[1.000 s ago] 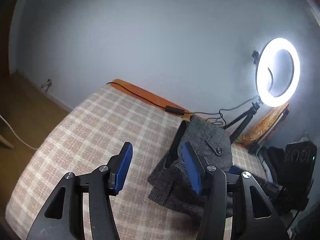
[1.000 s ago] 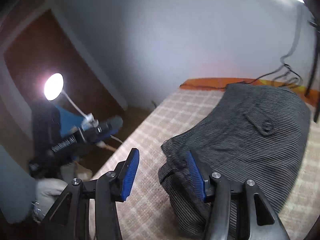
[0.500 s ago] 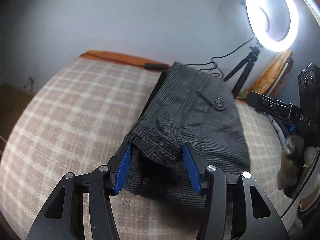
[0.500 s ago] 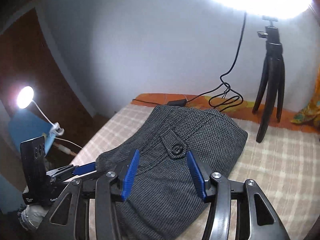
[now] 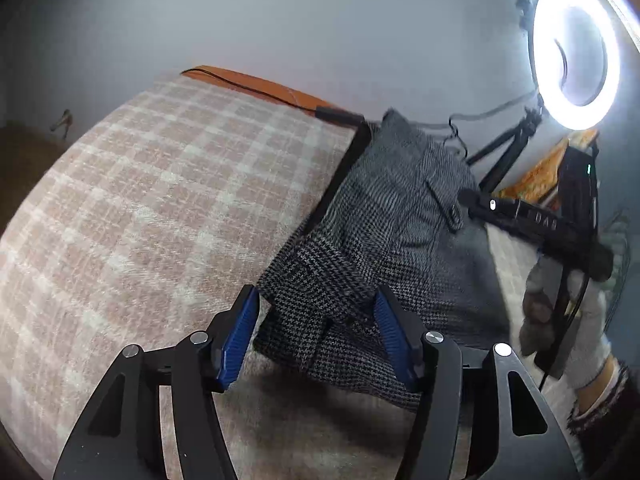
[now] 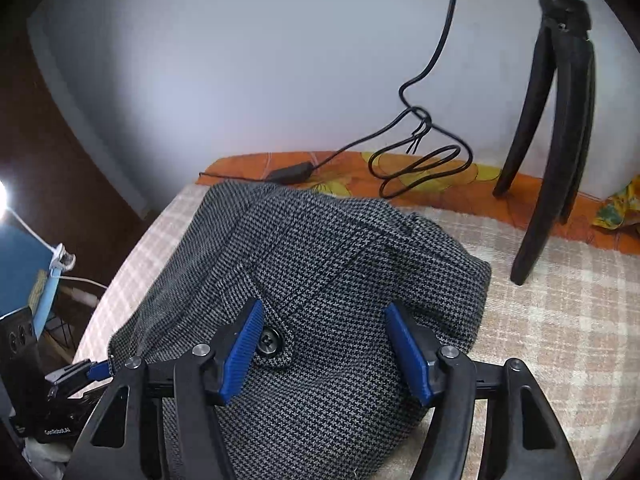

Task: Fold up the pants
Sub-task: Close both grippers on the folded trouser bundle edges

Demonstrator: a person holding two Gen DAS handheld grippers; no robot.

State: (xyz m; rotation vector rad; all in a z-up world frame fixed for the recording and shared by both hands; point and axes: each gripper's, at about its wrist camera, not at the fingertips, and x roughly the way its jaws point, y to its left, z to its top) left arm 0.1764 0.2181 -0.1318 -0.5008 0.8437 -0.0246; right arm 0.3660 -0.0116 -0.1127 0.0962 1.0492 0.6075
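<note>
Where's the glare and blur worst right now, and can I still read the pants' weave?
Left wrist view: ring light blows out the upper right, and the gloved hand below it is smeared. Right wrist view: evenly lit, pants weave crisp, with one small lamp flare at the left edge.

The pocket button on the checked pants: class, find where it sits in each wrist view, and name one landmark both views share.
Left wrist view: the pocket button is right of centre, on the flap beside the dark handle of the right gripper.
Right wrist view: the pocket button is low and left of centre, beside the left blue pad.
Shared landmark: the black tripod.
</note>
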